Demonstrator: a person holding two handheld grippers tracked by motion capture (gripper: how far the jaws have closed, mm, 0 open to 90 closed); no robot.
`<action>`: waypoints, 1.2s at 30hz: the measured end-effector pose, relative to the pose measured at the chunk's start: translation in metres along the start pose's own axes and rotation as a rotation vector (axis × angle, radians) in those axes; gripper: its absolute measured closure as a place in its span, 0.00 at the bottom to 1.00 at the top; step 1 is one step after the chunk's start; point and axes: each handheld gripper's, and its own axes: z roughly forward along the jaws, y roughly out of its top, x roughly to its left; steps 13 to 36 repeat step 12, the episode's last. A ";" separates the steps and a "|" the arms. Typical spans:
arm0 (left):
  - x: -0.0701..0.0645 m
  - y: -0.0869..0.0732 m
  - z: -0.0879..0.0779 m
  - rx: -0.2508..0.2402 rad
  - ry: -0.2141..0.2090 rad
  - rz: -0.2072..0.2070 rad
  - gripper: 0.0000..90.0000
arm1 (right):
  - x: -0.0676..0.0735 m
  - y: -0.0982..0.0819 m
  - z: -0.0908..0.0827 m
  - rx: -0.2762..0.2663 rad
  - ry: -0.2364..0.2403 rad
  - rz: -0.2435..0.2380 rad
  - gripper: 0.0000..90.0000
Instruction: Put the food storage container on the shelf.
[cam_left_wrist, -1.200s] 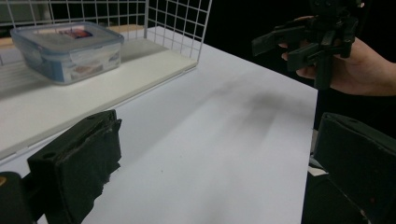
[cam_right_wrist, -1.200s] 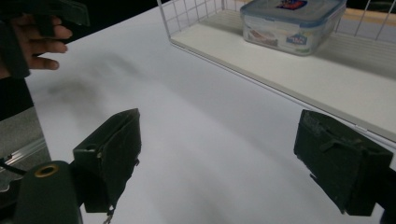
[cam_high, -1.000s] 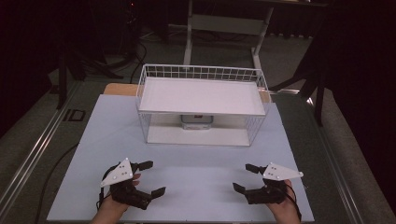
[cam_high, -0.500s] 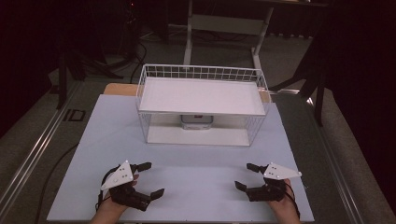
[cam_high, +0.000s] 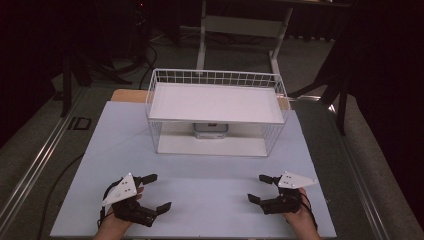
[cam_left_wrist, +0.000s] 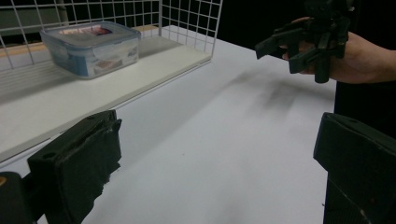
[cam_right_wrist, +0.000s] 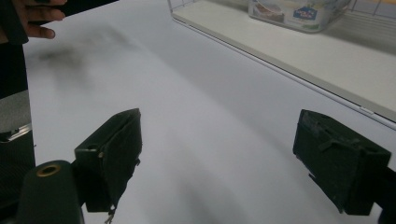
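The clear plastic container (cam_left_wrist: 91, 47) — lid label blurred, half hidden under the wire basket's (cam_high: 216, 80) white shelf — sits well ahead of both grippers. Left gripper (cam_high: 154, 192) and right gripper (cam_high: 259, 188) gape empty over the matte surface (cam_high: 210, 185).

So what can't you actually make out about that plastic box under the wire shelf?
- High view: the clear plastic lidded box is mostly hidden by the white wire shelf's top board.
- Right gripper view: the frame's top edge cuts it off.
- Left gripper view: its label print is too small to read.
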 end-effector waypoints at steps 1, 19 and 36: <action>0.000 0.000 0.000 0.001 0.001 -0.002 0.02 | 0.000 0.000 0.000 0.000 -0.004 -0.004 0.17; 0.003 -0.005 0.001 0.021 0.016 -0.018 0.02 | -0.001 0.001 0.001 -0.003 0.008 0.002 0.17; 0.003 -0.005 0.001 0.021 0.016 -0.018 0.02 | -0.001 0.001 0.001 -0.003 0.008 0.002 0.17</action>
